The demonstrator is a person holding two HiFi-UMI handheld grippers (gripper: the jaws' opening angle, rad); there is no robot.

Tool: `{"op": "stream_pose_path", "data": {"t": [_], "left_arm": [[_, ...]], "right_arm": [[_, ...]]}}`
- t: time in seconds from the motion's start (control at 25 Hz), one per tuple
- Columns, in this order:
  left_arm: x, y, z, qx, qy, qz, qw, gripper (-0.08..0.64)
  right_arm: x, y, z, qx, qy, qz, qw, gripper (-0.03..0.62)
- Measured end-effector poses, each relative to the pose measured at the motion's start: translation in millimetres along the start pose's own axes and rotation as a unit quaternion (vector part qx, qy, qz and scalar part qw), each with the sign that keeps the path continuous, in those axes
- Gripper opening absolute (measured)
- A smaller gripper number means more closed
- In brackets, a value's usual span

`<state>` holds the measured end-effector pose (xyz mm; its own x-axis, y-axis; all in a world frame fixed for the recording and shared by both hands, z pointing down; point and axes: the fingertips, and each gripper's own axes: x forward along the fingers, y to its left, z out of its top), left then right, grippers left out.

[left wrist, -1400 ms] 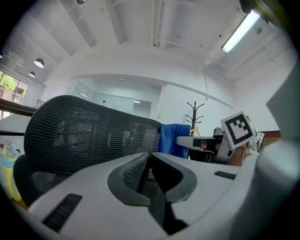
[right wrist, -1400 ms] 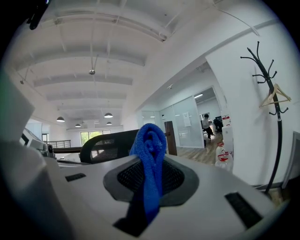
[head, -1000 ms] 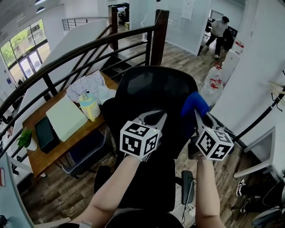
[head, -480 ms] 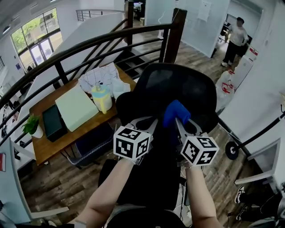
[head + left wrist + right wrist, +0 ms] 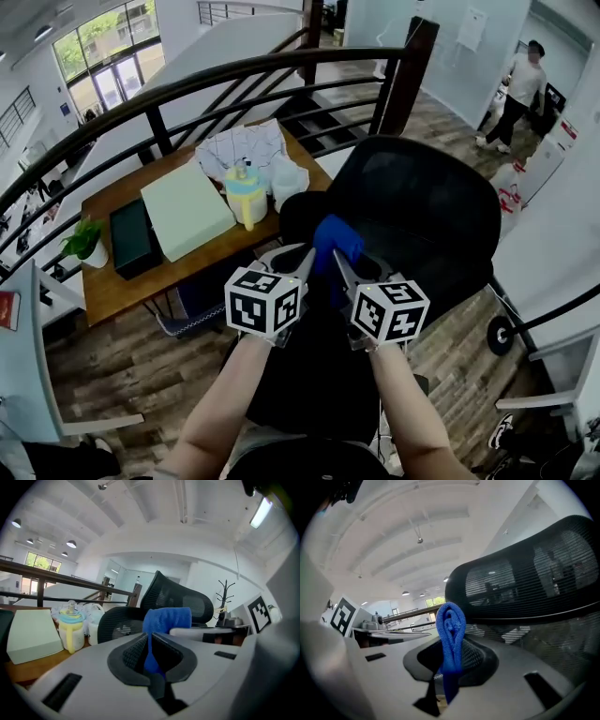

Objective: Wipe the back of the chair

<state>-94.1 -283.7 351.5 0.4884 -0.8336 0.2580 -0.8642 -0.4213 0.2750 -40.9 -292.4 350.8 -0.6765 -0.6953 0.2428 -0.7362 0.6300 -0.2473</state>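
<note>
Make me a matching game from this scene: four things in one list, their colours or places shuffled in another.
Things:
1. cloth
2. chair
3. bottle
4. plant

Descriptions:
A. green leaves
B. blue
C. black mesh
D. yellow, standing on the desk

Pairs: 1-B, 2-C, 3-D, 4-A

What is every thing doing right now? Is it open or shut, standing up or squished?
Blue cloth: bunched up, pinched.
Left hand-held gripper: shut on the blue cloth.
Right hand-held gripper: shut on the blue cloth.
Chair back: upright, next to the cloth; touching or not, I cannot tell.
Bottle: upright on the desk, lid on.
</note>
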Motion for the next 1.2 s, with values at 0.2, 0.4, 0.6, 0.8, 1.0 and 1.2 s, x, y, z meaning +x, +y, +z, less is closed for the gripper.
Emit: {"op": "stream_pose_path", "data": {"t": [0.2, 0.4, 0.6, 0.8, 1.0, 1.2], "left_arm": [[-7, 27, -7, -0.013, 0.003, 0.024, 0.9996, 0.034], [-9, 46, -7, -0.019, 0.001, 0.038, 0.9991, 0.033], [-1, 48, -11, -0.014, 0.007, 0.037, 0.9992, 0.034], [8, 40, -15, -0.018, 0.014, 0.026, 0.9994, 0.033], [21, 25, -18, -0.016, 0.023, 0.009, 0.9996, 0.032], [35, 1, -27, -0.006, 0.038, -0.018, 0.9991, 0.033]], "right_arm": [[40, 17, -7, -0.007, 0.015, 0.025, 1.000, 0.080], [65, 20, -12, -0.009, 0.027, 0.028, 0.999, 0.080], [75, 6, -18, 0.009, 0.035, 0.011, 0.999, 0.080], [68, -16, -22, 0.024, 0.036, -0.019, 0.999, 0.080], [51, -43, -23, 0.040, 0.027, -0.053, 0.997, 0.080], [29, -68, -23, 0.044, 0.017, -0.087, 0.995, 0.080]]}}
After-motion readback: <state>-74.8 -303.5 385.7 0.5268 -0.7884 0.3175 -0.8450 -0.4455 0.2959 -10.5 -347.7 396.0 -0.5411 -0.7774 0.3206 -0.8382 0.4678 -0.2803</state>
